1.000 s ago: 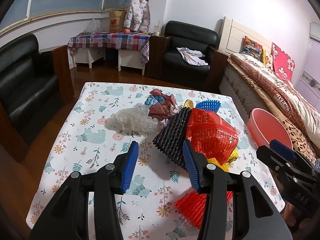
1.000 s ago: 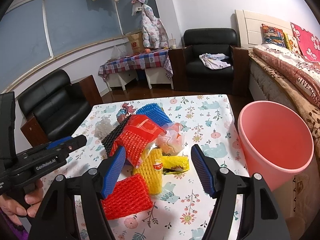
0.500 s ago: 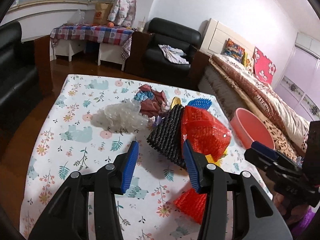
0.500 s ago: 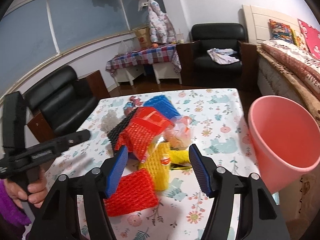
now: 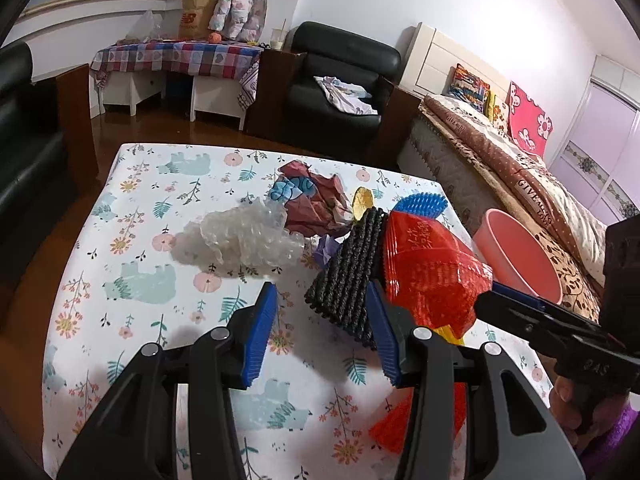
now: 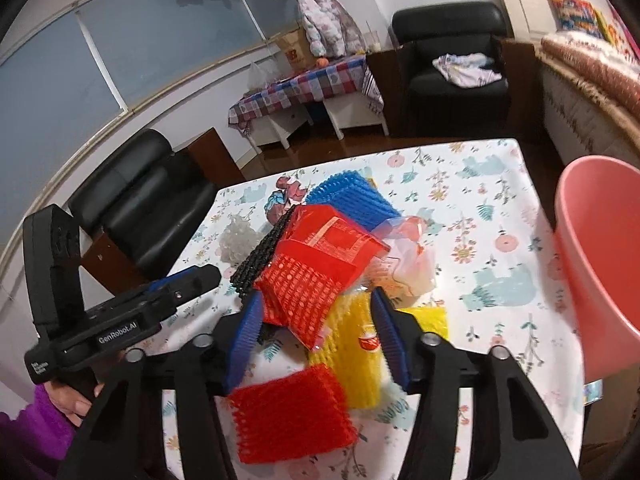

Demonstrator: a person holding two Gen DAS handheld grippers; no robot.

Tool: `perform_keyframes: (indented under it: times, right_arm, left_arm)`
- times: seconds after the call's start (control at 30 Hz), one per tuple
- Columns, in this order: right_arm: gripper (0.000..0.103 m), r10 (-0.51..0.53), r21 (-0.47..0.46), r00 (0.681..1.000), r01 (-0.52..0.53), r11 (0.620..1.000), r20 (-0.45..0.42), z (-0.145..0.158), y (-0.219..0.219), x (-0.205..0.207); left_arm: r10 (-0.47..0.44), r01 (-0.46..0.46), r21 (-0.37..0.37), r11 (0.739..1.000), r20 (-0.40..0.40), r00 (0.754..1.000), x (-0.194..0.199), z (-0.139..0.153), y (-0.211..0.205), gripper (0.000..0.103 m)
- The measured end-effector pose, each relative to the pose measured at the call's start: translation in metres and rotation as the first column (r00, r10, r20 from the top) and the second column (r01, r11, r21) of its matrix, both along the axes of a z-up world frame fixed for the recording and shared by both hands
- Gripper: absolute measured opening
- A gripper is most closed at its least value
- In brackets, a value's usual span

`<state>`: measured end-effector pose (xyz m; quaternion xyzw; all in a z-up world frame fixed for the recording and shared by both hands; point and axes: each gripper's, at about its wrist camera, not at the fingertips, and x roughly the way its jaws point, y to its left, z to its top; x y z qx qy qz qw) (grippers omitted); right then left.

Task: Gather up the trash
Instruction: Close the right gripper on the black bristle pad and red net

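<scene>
A pile of trash lies on the floral tablecloth: bubble wrap, a black foam net, a red mesh bag, a yellow foam net, a red foam net and a blue foam net. My left gripper is open over the cloth, its right finger beside the black net's lower corner. My right gripper hangs over the pile with its jaws closing. The red mesh bag and yellow net lie between the fingers, and the pads do not clearly press on them.
A pink bucket stands off the table's right edge, by the bed. Crumpled dark red paper and a pale plastic bag lie in the pile. Black sofas and a checked side table stand behind.
Both grippers have come forward and down toward the pile. The right gripper's jaws have narrowed around the red mesh bag and yellow net. The left jaws kept their width.
</scene>
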<state>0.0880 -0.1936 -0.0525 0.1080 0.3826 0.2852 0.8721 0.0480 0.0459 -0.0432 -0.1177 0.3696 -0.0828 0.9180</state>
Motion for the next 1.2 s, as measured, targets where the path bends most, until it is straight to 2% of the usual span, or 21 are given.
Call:
perform_keyframes:
  times: [0.23,0.33,0.53,0.67,0.83,1.07,1.2]
  right_arm:
    - [0.008,0.066,0.075,0.997,-0.062,0.995,-0.051,0.0,0.001,0.009]
    - [0.003,0.084,0.119,0.995,-0.077,0.99,-0.06,0.006,-0.006,0.008]
    - [0.001,0.113,0.187,0.992,-0.102,0.977,-0.052,0.022,-0.021,0.004]
    - [0.0,0.133,0.24,0.99,-0.118,0.964,-0.048,0.032,-0.032,-0.001]
    - [0.0,0.123,0.242,0.992,-0.113,0.964,-0.027,0.043,-0.041,-0.008]
    - [0.0,0.128,0.204,0.988,-0.109,0.973,-0.083,0.03,-0.055,-0.016]
    - [0.0,0.118,0.188,0.986,-0.094,0.978,-0.12,0.014,-0.064,-0.021]
  left_arm:
    - [-0.016,0.016,0.009,1.0,-0.017,1.0,0.014,-0.003,-0.002,0.047]
    - [-0.02,0.02,0.01,1.0,-0.027,0.999,0.022,-0.005,-0.003,0.047]
    - [-0.032,0.031,-0.016,0.999,-0.06,0.998,0.034,-0.01,-0.007,0.047]
    - [-0.054,0.053,-0.024,0.998,-0.043,0.998,0.035,-0.006,-0.013,0.047]
    - [-0.084,0.084,-0.018,0.996,-0.017,0.996,0.037,0.003,-0.024,0.047]
    - [-0.16,0.159,0.042,0.986,0.031,0.987,0.041,0.012,-0.05,0.047]
    - [-0.253,0.25,0.072,0.966,0.032,0.967,0.046,0.011,-0.068,0.047]
